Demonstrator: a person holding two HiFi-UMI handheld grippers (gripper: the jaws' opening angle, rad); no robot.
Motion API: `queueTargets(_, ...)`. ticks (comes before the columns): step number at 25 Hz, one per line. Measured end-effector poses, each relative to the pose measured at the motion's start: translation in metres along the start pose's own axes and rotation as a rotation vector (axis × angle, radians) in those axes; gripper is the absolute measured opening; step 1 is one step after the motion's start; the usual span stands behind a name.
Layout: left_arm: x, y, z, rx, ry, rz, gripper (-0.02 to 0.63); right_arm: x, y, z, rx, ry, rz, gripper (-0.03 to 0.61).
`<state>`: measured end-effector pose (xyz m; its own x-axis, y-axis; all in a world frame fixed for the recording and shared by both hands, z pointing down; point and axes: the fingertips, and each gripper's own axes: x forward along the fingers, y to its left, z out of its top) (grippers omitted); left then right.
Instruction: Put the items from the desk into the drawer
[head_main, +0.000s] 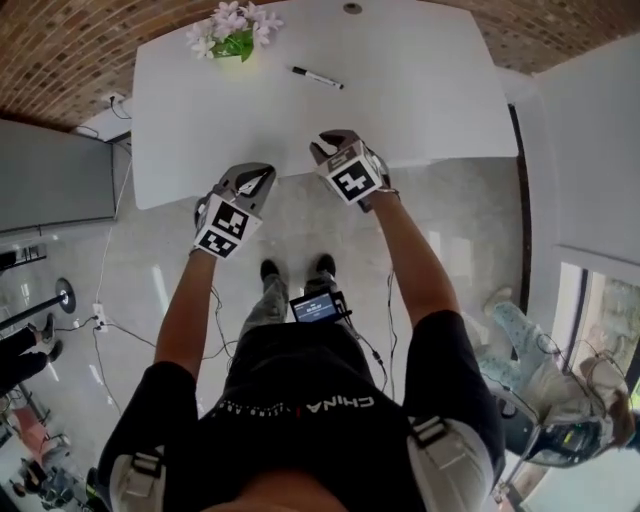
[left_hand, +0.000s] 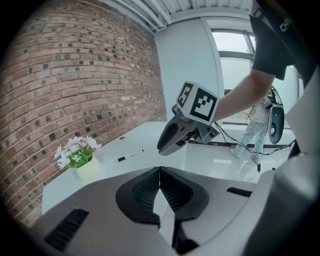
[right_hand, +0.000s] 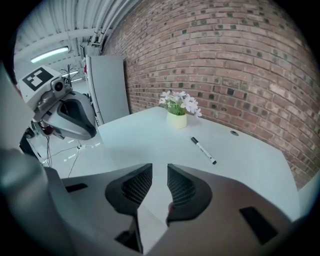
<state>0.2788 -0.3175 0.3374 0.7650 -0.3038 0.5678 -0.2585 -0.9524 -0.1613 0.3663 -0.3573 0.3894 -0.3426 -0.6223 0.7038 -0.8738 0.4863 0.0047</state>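
A person, seen from above, stands at the near edge of a white counter with a gripper in each hand. The left gripper hangs just off the counter's edge. Its fingers are pressed together at the tips with nothing between them. The right gripper reaches just over the edge. Its fingers stand a narrow gap apart, also empty.

A black-and-white marker lies flat and slanted on the counter, well ahead of the right gripper. A small pot of pale flowers stands near the far left corner, well apart from the marker. No drawer shows in any view.

The step in hand appears to be the reach for the marker; nothing is picked up yet. To do it well, the right gripper, being nearer, should likely spread its fingers wider. It should then come down over the marker's middle with the fingers set across its length, and close only once a tip sits on either side. A thin round marker may roll away or tip if pinched near one end.
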Motion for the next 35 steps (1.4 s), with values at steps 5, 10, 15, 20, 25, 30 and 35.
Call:
queueTargets(5, 0.026, 0.023, -0.006, -0.015, 0.005, 0.002, 0.012, 0.05, -0.05, 0.001, -0.03, 0.024, -0.029, 0.091)
queueTargets(10, 0.043, 0.031, -0.021, -0.028, 0.004, -0.013, 0.012, 0.092, -0.103, -0.001, -0.05, 0.057, -0.083, 0.091)
queueTargets(15, 0.054, 0.034, -0.041, -0.057, 0.012, -0.018, 0.012, 0.118, -0.149, 0.005, -0.051, 0.073, -0.13, 0.091)
queueTargets(20, 0.061, 0.037, -0.062, -0.08, 0.035, -0.017, 0.012, 0.142, -0.174, 0.014, -0.096, 0.1, -0.138, 0.091)
queueTargets(25, 0.056, 0.045, -0.072, -0.104, 0.043, 0.003, 0.012, 0.163, -0.179, 0.005, -0.155, 0.189, -0.1, 0.091)
queueTargets(30, 0.05, 0.053, -0.079, -0.119, 0.048, 0.023, 0.012, 0.163, -0.18, -0.001, -0.132, 0.262, -0.086, 0.084)
queueTargets(35, 0.045, 0.049, -0.081, -0.132, 0.051, 0.028, 0.012, 0.164, -0.178, 0.003, -0.039, 0.195, -0.154, 0.075)
